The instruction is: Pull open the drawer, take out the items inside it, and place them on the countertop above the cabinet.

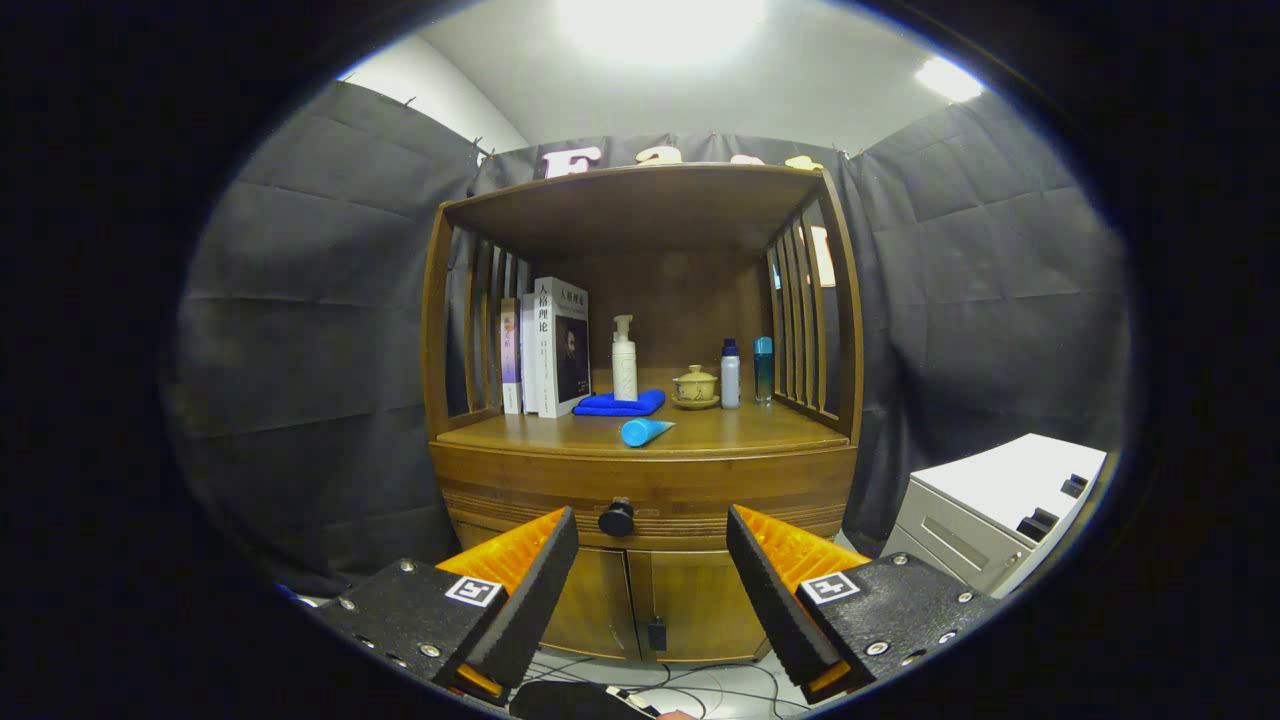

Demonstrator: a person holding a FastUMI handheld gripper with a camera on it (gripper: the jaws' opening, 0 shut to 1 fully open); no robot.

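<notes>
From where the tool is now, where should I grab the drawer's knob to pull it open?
Take the round dark knob at the middle of the closed drawer front, coming straight in from the front. It juts out toward the tool, whose fingers stand open on either side of it, short of it; closing on its sides should likely give a firm pull.

Standing books (548,348) lean against the slatted left side of the shelf alcove. Beside them lies a folded blue cloth (619,403), with a white pump bottle (624,358) upright just behind it. Further right sits a small lidded tea cup on a saucer (695,386), then two slim bottles side by side — a pale one with a dark cap (730,374) and a teal one (763,369). Well apart, off to the right, stands a white cabinet (1000,505). Cables (690,680) trail across the floor below.
</notes>
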